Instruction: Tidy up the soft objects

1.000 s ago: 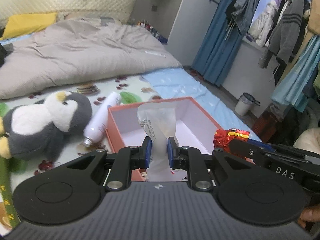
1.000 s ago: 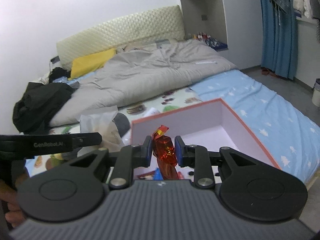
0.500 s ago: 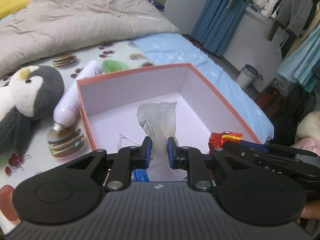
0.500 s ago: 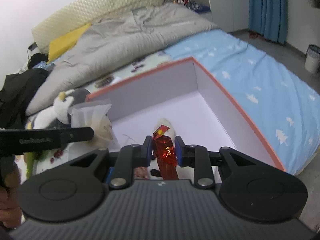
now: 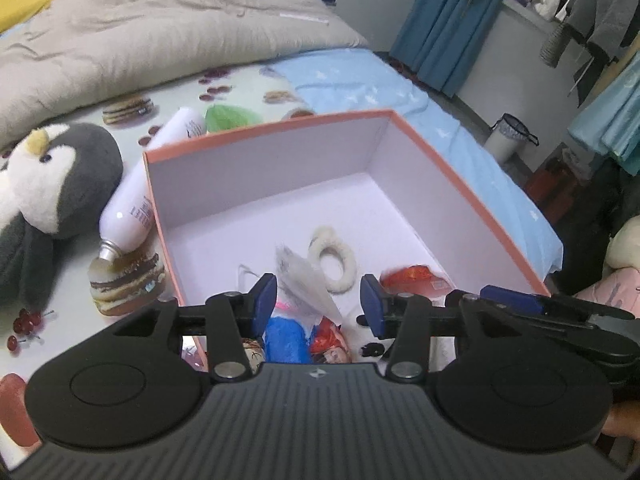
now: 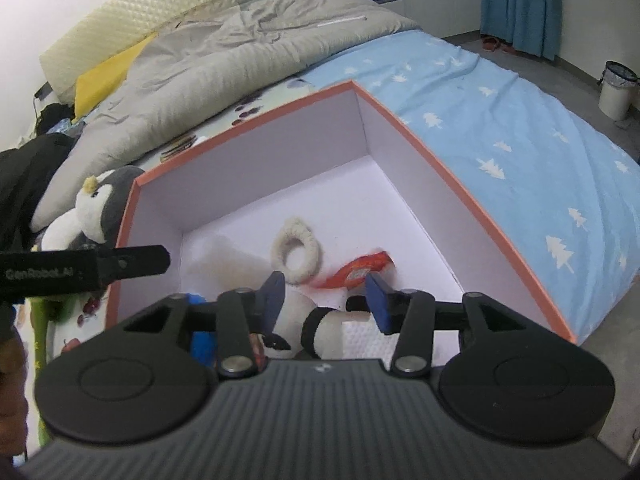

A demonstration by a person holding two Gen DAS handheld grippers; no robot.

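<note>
penguin plush (image 5: 48,188) and white bottle (image 5: 136,204) are lying outside the box (image 5: 472,196), bottle touching its left wall. left gripper (image 5: 318,300) is hanging spread wide, gripping nothing, clear packet (image 5: 306,280) tilting loose between its fingers, so it's risking a snag when lifting. right gripper (image 6: 326,300) is likewise spread, red wrapper (image 6: 360,270) lying on the floor beside the white ring (image 6: 296,254). both are sitting low inside the near rim; far half is offering open room

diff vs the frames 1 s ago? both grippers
Both let go: left gripper opened, dropping the clear plastic packet; right gripper opened, and the red foil packet landed in the box. Penguin plush and white bottle unchanged beside it.
</note>
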